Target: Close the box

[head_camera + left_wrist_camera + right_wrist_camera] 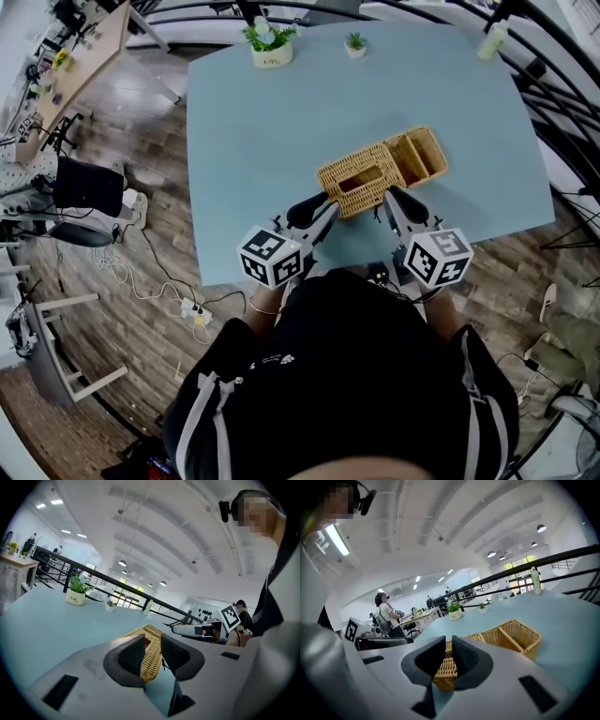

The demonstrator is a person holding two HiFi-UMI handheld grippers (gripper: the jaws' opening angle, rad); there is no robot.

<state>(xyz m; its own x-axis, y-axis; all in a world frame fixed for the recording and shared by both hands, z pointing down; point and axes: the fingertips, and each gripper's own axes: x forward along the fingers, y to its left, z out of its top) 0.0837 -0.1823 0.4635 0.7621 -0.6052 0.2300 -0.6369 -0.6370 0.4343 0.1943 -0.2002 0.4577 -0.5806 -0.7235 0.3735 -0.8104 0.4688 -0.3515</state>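
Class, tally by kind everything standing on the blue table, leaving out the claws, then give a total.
wicker box: 1
potted plants: 2
bottle: 1
Total: 4

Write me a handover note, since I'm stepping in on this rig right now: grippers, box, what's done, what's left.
Grips: the left gripper has its jaws closed on the near-left corner of the wicker lid. The right gripper has its jaws closed on the near-right corner.
Things: the box stands open on the blue table, with the lid folded out on its near side.
Done: both grips taken.
Left: swing the lid over onto the box, then let go.
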